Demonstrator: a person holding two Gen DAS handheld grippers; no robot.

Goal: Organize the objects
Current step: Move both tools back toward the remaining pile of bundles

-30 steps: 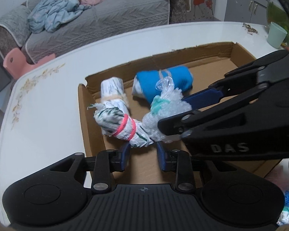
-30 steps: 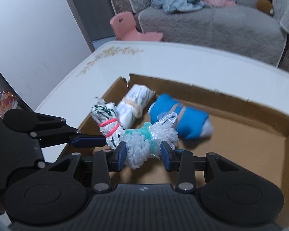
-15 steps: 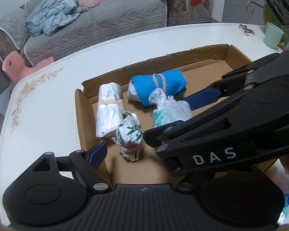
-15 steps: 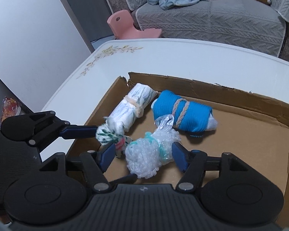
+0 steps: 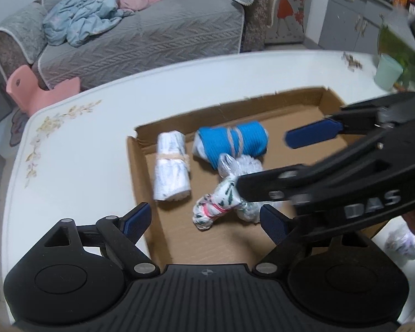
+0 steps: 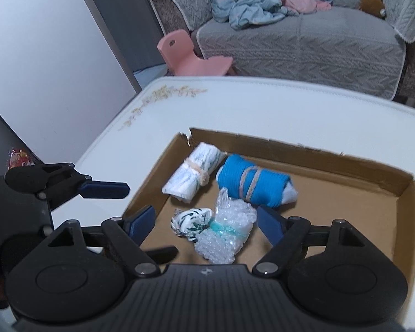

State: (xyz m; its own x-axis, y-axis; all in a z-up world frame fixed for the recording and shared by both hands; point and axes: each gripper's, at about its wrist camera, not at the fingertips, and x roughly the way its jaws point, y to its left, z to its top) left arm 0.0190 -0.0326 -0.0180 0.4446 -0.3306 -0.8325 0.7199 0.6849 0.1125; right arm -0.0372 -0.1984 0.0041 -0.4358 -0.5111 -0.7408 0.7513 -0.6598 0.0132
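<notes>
Released: leaf-print bundle [image 5: 217,203], bubble-wrap bundle [image 6: 227,235] | both hand-held grippers opening, empty

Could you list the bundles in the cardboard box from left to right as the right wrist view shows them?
White roll tied with a band → green-patterned bundle → bubble-wrap bundle → blue roll tied with string.

box [image 6: 312,149]: shallow cardboard, on white table | white roll [image 6: 193,175]: tied, far-left corner | blue roll [image 6: 251,184]: string-tied, beside it | leaf-print bundle [image 6: 191,221]: pink band, apparently touching bubble-wrap bundle [image 6: 227,232], teal-tied, nearer
</notes>
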